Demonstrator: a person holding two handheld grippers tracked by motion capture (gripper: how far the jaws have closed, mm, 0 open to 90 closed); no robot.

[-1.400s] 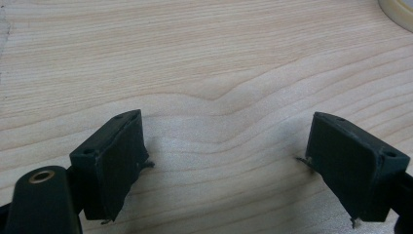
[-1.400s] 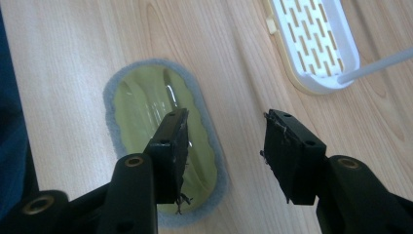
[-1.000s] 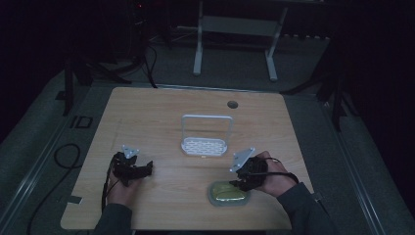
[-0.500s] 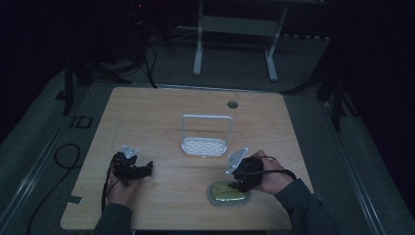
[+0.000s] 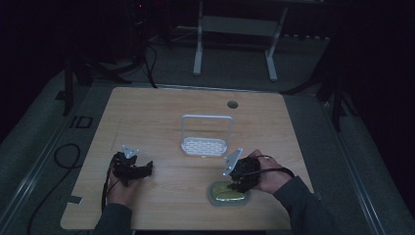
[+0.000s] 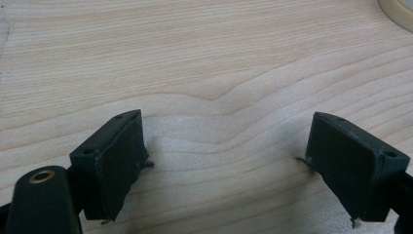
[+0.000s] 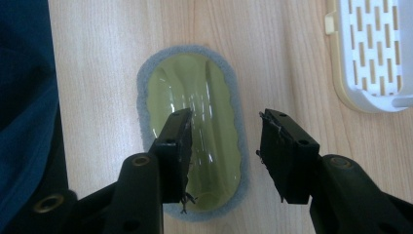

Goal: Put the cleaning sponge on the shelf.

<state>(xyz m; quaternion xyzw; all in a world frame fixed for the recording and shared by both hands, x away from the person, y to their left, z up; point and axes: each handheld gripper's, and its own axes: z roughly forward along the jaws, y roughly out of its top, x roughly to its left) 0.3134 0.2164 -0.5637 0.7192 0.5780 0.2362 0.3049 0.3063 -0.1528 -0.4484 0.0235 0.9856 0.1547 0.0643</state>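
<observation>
Right claw point(image 7: 224, 146) hovered part-open over the green sponge point(image 7: 195, 97), gripping nothing. Left claw point(image 6: 226, 156) stood wide open, empty, above the table point(image 5: 161, 107).

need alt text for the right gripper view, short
The right claw, open, hovers over an oval yellow-green sponge with a grey border, lying on the wooden table; one jaw is above the sponge, the other above its edge. A white slotted tray sits at the upper right, and a dark blue sleeve runs down the left edge.
</observation>
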